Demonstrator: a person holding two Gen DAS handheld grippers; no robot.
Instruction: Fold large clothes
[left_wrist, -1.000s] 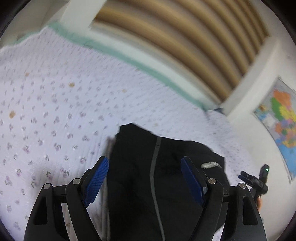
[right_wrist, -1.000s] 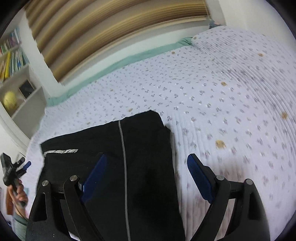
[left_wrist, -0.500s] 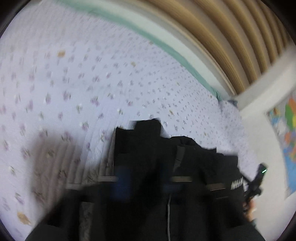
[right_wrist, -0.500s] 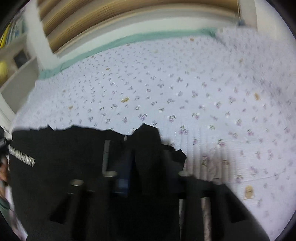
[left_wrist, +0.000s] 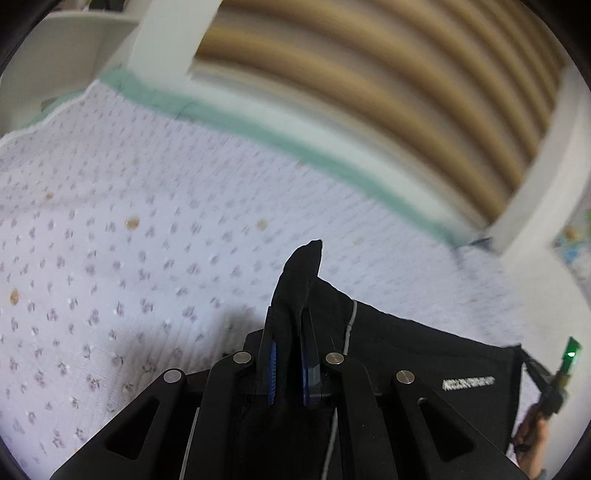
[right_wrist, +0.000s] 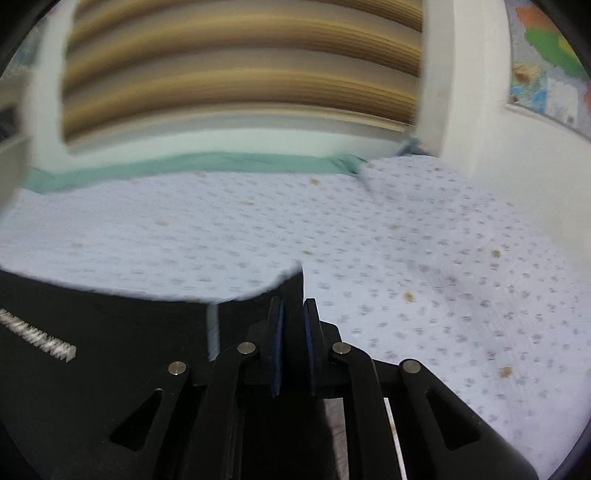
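Now both my claws pinch black garment (left_wrist: 424, 354) cloth: left gripper (left_wrist: 287, 325) lifting one corner, right gripper (right_wrist: 293, 314) clamping another, above the floral bedspread (left_wrist: 129, 240).

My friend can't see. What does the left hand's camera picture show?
The left tool is shut on a corner of a black garment, which sticks up between its blue pads. Behind lies a bed with a pale flowered bedspread, then blurry tan blinds.
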